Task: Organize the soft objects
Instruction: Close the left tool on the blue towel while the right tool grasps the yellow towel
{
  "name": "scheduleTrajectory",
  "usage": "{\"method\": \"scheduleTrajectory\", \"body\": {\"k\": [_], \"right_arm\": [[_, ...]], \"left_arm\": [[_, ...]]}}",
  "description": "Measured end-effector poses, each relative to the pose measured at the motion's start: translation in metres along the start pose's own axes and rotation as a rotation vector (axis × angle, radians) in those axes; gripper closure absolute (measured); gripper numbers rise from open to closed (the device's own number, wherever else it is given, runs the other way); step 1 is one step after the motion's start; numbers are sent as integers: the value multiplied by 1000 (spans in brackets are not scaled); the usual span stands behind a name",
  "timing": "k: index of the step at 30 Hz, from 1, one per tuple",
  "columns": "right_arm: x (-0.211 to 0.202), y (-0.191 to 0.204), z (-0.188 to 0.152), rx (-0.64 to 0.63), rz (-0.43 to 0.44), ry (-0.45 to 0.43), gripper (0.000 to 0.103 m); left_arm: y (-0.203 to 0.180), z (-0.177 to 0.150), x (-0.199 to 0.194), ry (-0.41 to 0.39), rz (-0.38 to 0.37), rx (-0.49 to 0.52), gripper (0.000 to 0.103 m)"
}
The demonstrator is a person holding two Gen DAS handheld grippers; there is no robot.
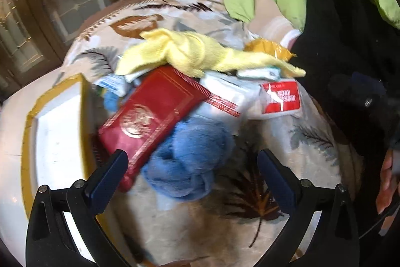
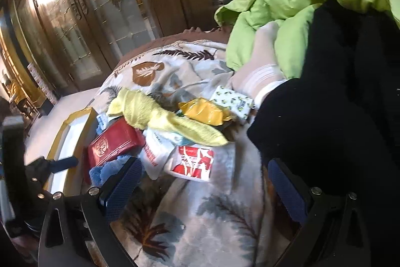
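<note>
A heap of items lies on a leaf-patterned blanket (image 1: 312,147). My left gripper (image 1: 192,179) is open, its fingers on either side of a fluffy blue cloth (image 1: 190,154) without touching it. A red box (image 1: 150,116) leans on that cloth, and a yellow cloth (image 1: 195,51) drapes over the heap's far side. My right gripper (image 2: 205,189) is open above bare blanket (image 2: 212,217), just short of a red-and-white packet (image 2: 192,162). The right wrist view also shows the blue cloth (image 2: 107,169), red box (image 2: 112,144) and yellow cloth (image 2: 162,119).
A white box with a gold rim (image 1: 57,116) stands left of the heap. A green jacket (image 2: 300,4) and a black garment (image 2: 337,104) fill the right, with a foot in a pale sock (image 2: 262,66) between them. An orange packet (image 2: 205,111) and a patterned tissue pack (image 2: 232,99) lie behind.
</note>
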State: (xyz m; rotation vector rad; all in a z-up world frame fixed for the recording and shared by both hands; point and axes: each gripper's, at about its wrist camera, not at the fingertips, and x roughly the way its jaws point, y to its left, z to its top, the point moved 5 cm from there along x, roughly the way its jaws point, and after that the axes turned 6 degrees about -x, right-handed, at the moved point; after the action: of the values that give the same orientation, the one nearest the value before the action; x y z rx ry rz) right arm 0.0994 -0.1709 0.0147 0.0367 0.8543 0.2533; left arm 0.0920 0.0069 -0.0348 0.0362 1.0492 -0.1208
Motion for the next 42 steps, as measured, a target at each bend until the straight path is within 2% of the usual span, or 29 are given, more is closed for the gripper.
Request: {"method": "scheduleTrajectory", "body": {"k": [4, 7, 10, 13, 19, 22, 25, 28, 30, 32, 35, 37, 38, 39, 42], "right_arm": [[9, -1, 11, 0, 10, 12, 1], [18, 9, 40, -48, 46, 9, 1], [41, 32, 62, -150, 115, 69, 1], [72, 52, 77, -244, 134, 127, 1], [113, 86, 81, -368, 212, 209, 2], [127, 96, 82, -419, 207, 221, 3], [139, 104, 79, -453, 227, 258, 11], [149, 110, 72, -490, 235, 295, 28], [156, 112, 67, -475, 264, 324, 43], [157, 111, 66, -457, 268, 311, 44], [157, 109, 65, -450, 257, 305, 49], [154, 109, 64, -447, 250, 299, 52], [152, 109, 65, -444, 249, 290, 54], [148, 109, 65, -436, 252, 279, 54], [129, 104, 73, -365, 284, 222, 55]], "left_arm": [[-6, -2, 16, 34, 5, 9, 0], [-8, -7, 23, 48, 9, 19, 0], [-11, -10, 31, 66, 5, 24, 0], [-13, -9, 36, 74, 0, 20, 0], [-10, -5, 47, 99, -3, 19, 0], [-9, -5, 52, 111, -7, 16, 0], [-7, -6, 56, 122, -12, -2, 0], [-6, -7, 60, 118, -4, 1, 0], [-7, -9, 63, 118, 2, 9, 0], [-8, -11, 63, 114, 2, 4, 2], [-7, -12, 64, 100, 16, 6, 13], [-5, -13, 63, 94, 37, 12, 33], [-5, -13, 63, 87, 56, 18, 39], [-4, -15, 61, 78, 72, 17, 49], [2, -14, 52, 68, 39, -31, 59]]}}
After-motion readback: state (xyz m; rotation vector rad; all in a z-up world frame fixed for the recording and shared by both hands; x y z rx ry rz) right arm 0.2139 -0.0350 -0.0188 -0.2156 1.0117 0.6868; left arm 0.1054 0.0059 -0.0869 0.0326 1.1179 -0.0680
